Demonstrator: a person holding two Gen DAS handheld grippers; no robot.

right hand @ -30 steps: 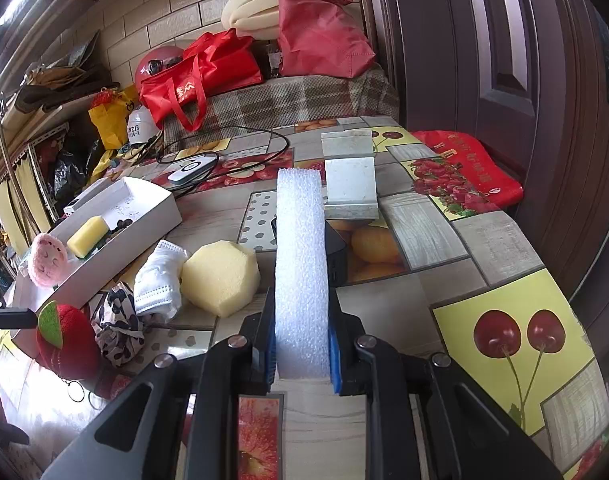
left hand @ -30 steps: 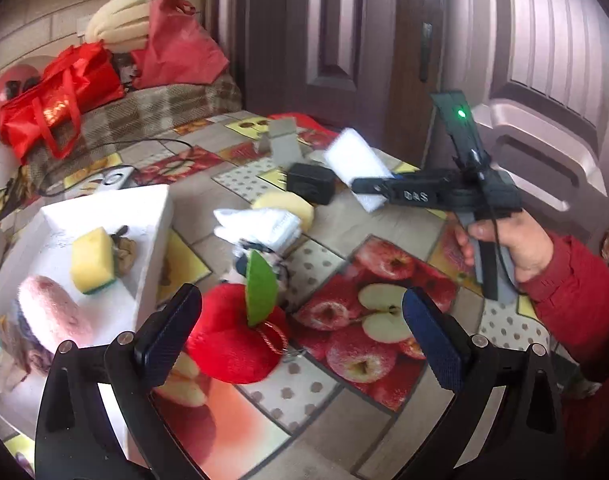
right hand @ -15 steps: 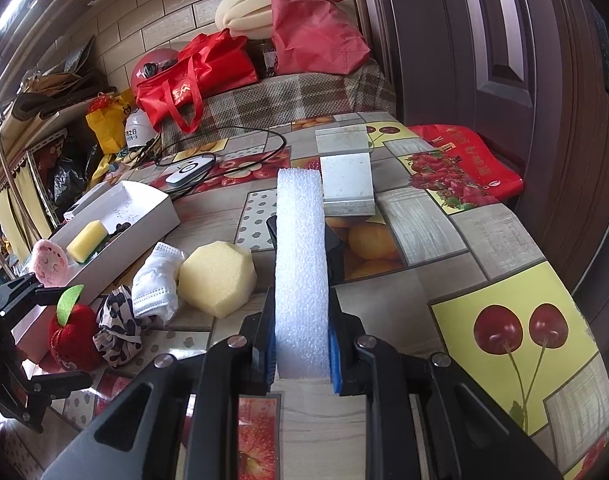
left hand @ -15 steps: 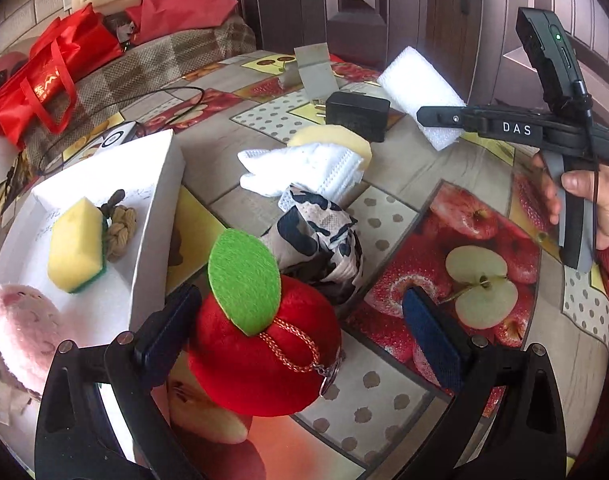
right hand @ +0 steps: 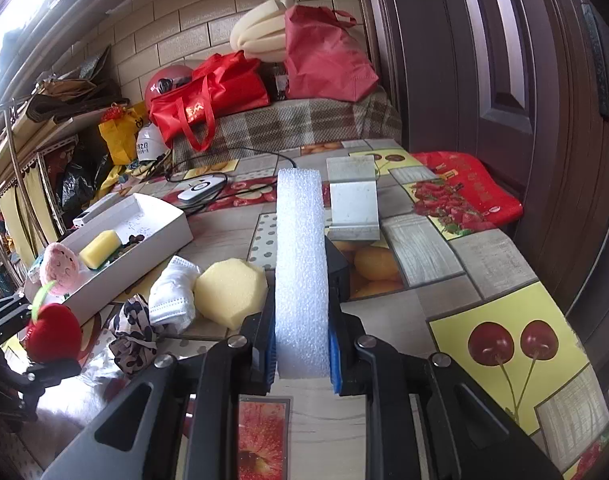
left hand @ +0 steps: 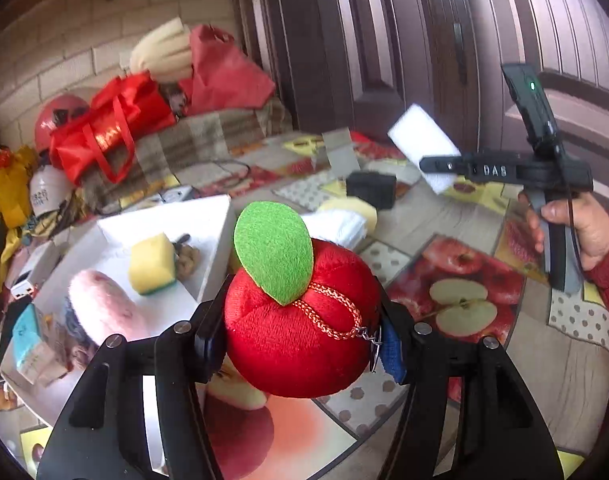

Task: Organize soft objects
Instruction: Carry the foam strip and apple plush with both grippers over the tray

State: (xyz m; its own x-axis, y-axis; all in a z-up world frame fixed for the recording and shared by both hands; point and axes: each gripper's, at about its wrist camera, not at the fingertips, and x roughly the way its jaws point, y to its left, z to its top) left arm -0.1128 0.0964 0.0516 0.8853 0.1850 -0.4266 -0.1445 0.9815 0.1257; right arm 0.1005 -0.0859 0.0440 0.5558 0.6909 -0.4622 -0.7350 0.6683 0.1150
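The left gripper [left hand: 304,344] is clamped on the plush apple [left hand: 300,320], lifted off the counter [left hand: 484,364] just beside the white tray [left hand: 208,216], likely its destination since soft things already lie there. The apple sits squarely between the fingers [left hand: 210,340]. The right gripper [right hand: 300,354] pinches the foam block [right hand: 300,264] upright, raised above the counter.

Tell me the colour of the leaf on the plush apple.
Bright green leaf on the red plush apple; clearest in the left wrist view.
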